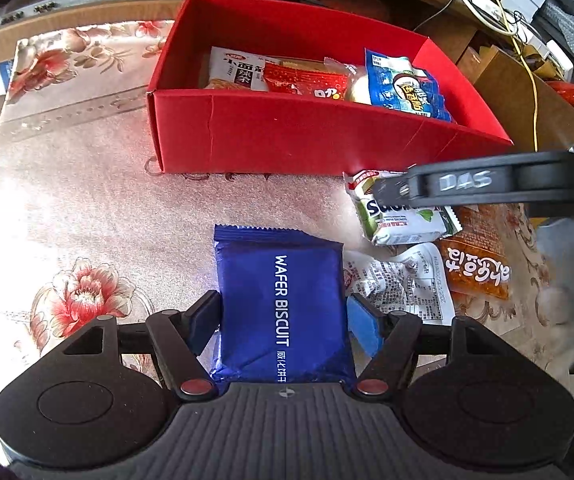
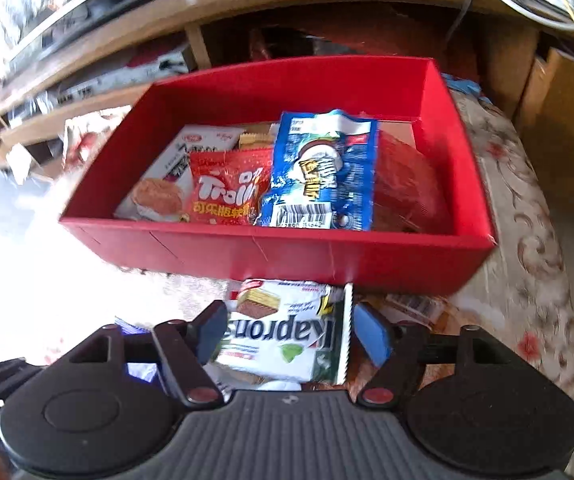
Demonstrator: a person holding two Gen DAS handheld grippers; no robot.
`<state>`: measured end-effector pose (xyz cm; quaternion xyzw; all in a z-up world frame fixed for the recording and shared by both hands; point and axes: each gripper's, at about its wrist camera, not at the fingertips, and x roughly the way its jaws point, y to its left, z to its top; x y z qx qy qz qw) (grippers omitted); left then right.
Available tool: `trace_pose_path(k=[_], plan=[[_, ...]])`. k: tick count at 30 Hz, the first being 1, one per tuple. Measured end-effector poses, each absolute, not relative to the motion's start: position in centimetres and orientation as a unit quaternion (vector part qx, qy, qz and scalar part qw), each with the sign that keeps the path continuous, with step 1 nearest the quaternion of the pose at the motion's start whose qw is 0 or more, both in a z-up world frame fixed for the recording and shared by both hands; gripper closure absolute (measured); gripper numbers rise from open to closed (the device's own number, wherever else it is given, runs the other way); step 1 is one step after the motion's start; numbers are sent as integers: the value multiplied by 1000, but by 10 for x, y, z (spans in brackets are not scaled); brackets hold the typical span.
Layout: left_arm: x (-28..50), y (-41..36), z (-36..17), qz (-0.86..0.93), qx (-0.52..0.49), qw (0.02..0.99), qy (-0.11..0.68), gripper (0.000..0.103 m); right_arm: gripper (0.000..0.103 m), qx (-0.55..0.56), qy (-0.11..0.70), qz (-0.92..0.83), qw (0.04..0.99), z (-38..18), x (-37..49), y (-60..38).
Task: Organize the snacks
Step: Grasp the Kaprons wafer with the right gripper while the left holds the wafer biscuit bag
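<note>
A blue wafer biscuit pack [image 1: 283, 296] lies on the floral cloth, and my left gripper [image 1: 283, 312] is shut on it, a pad against each long edge. A white-and-green wafer pack [image 2: 283, 336] [image 1: 403, 220] lies just in front of the red box [image 2: 287, 252] [image 1: 287, 132]. My right gripper [image 2: 291, 328] straddles this pack, open, with a slight gap at the right pad. One of its fingers [image 1: 447, 184] crosses above the pack in the left wrist view. The box holds a blue pack [image 2: 323, 172], a red Trolli bag [image 2: 223, 188] and a white pack [image 2: 159, 192].
An orange snack bag [image 1: 475, 268] and a crumpled white wrapper [image 1: 403, 284] lie right of the blue pack. The floral cloth [image 1: 87, 200] spreads to the left. Behind the box stand wooden shelves [image 2: 327, 8] with cables and clutter.
</note>
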<state>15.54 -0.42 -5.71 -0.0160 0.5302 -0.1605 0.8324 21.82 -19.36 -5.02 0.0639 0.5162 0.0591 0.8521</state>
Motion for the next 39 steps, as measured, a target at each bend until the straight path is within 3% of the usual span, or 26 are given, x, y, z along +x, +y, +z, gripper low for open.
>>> trace_pose_path(k=[6,13,16,19,24,29,32,33,36,39], plan=[[156,0,-58,-159,-2,834,528,30,23,61,529,83,842,-60,220,-179],[154,14,-56,-154,4,837,526,30,24,142,569,138,798,-49,173,-187],[155,19,-55,-153,-5,836,526,29,24,89,552,149,815,-33,161,-184],[156,22,-53,-152,-10,836,528,27,24,-32,519,138,843,-24,174,-168],[154,28,-52,-163,-19,832,530,24,24,-159,505,201,824,-36,211,-142],[158,32,-53,-174,-31,826,536,21,23,-189,527,246,791,-63,228,-129],[159,28,-52,-179,-29,825,535,20,22,-126,540,226,801,-66,234,-143],[159,26,-52,-181,-27,825,536,19,23,-119,539,213,806,-65,230,-145],[157,21,-53,-181,-17,824,537,18,39,-99,536,195,815,-63,208,-149],[156,16,-54,-175,-5,827,535,17,39,-64,539,180,821,-60,189,-161]])
